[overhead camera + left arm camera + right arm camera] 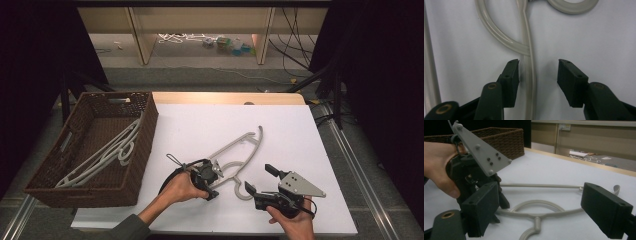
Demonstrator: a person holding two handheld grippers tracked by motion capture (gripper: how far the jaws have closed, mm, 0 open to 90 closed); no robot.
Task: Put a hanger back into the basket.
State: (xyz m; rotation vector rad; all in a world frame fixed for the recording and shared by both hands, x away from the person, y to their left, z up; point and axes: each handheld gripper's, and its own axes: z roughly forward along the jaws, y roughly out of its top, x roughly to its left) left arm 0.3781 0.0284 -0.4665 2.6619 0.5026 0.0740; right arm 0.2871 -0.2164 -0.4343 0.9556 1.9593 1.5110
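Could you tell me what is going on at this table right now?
A person is working with two hand-held grippers over a pale plastic hanger lying flat on the white table. The left gripper straddles one hanger bar, its jaws not yet pressing on it. The right gripper waits open near the hanger's hook. More hangers already lie in the wicker basket at the left.

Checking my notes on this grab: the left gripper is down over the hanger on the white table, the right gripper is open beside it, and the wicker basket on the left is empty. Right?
Not quite: the wicker basket is not empty. The high view shows hangers lying inside it. The rest holds: the left gripper is over the hanger, and the right gripper is open beside it.
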